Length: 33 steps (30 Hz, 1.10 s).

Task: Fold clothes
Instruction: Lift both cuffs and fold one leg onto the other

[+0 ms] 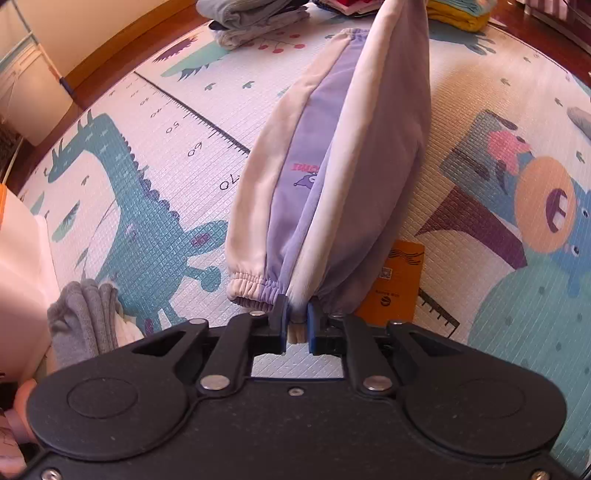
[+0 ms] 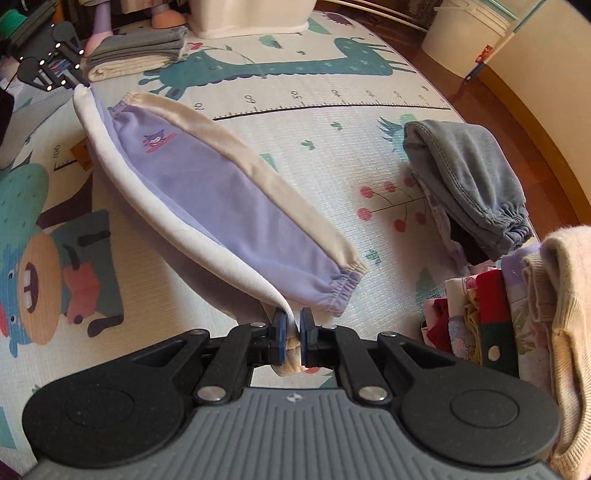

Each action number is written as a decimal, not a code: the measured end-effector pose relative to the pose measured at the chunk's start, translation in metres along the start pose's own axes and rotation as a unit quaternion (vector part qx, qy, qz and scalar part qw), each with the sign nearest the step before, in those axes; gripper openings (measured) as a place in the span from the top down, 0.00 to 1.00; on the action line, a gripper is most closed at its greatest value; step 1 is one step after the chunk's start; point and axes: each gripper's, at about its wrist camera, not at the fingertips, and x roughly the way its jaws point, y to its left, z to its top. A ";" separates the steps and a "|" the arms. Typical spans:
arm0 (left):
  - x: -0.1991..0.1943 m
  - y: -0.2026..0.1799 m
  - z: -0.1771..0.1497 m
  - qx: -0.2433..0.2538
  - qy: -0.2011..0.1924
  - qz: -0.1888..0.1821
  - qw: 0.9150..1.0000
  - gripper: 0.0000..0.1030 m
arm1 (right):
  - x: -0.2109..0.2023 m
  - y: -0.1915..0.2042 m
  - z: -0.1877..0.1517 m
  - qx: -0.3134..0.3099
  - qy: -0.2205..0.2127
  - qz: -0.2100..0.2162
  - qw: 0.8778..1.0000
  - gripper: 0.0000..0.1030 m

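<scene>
A lavender and cream pair of pants (image 1: 332, 166) hangs stretched between my two grippers above the play mat (image 1: 155, 122). My left gripper (image 1: 297, 321) is shut on the cream edge beside a gathered elastic hem. In the right wrist view the same pants (image 2: 221, 192) sag in a long band. My right gripper (image 2: 291, 328) is shut on their cream edge next to the other elastic hem. The left gripper (image 2: 55, 70) shows far off at the top left, holding the opposite end. A small purple and pink logo (image 2: 159, 140) faces up.
Folded grey clothes (image 1: 255, 18) and a yellow stack (image 1: 458, 14) lie at the mat's far side. An orange card (image 1: 399, 280) lies under the pants. Grey jeans (image 2: 465, 181), a colourful pile (image 2: 480, 317) and a cream sweater (image 2: 569, 332) crowd the right. A white bucket (image 2: 465, 33) stands on the wood floor.
</scene>
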 end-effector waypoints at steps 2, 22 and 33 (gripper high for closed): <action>0.005 0.011 0.003 -0.028 0.007 -0.009 1.000 0.92 | 0.015 -0.011 0.008 0.009 0.011 0.001 1.000 0.92; 0.046 0.074 0.027 -0.149 0.031 -0.047 0.987 0.92 | 0.128 -0.086 0.044 0.115 0.081 0.014 0.990 0.91; 0.063 0.090 0.029 -0.200 0.037 -0.054 0.978 0.92 | 0.155 -0.098 0.063 0.114 0.084 0.002 0.990 0.91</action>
